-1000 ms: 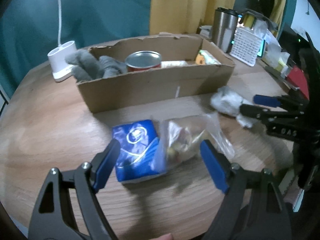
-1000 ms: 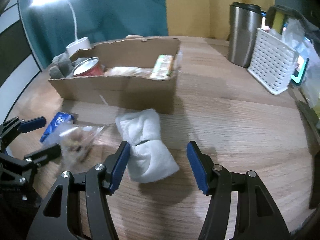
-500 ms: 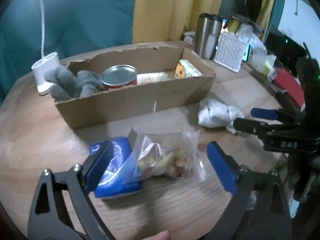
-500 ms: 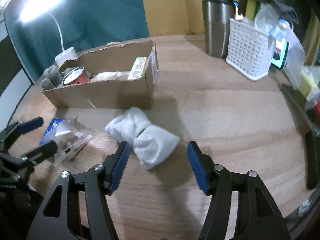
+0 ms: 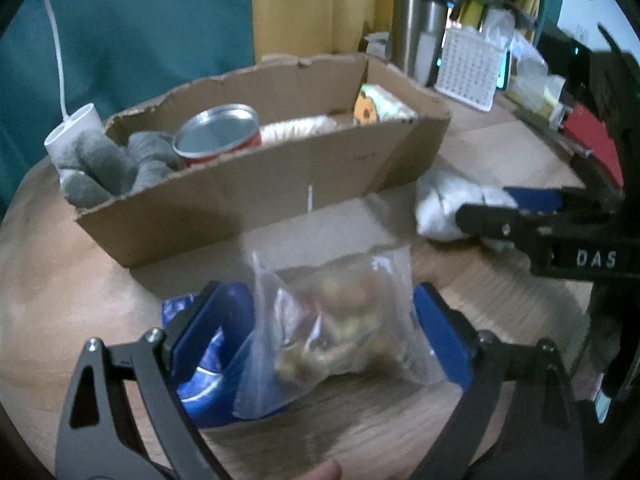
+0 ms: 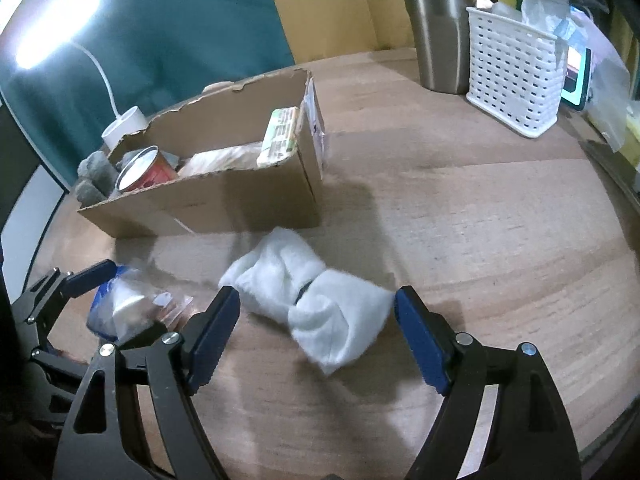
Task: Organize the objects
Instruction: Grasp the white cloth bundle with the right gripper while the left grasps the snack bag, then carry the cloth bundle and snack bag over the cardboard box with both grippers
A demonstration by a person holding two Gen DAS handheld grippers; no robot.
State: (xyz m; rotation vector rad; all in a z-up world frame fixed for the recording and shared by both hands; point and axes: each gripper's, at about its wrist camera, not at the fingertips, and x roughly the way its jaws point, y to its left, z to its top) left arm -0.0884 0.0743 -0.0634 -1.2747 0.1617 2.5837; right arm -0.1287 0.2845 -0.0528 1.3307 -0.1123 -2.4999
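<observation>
A round wooden bench (image 6: 460, 220) stands before a teal wall and yellow curtain. On it sits a torn brown cardboard box (image 5: 280, 184) holding a grey plush toy (image 5: 104, 164), a red tin can with a silver top (image 5: 218, 132) and a green-and-white packet (image 5: 380, 106).

In front of the box, the left hand-held gripper (image 5: 316, 332) is spread wide around a clear plastic bag of snacks (image 5: 340, 332), which lies between its blue pads and leans on a blue foil pouch (image 5: 200, 356) at the left pad; whether either pad touches the bag cannot be told.

The right hand-held gripper (image 6: 316, 324) is likewise open, its pads flanking a white rolled towel (image 6: 312, 300) lying on the bench near the box's corner, the right pad just beside the towel's end.

Behind stand a steel tumbler (image 6: 438, 28) and a white perforated plastic basket (image 6: 512, 72).
</observation>
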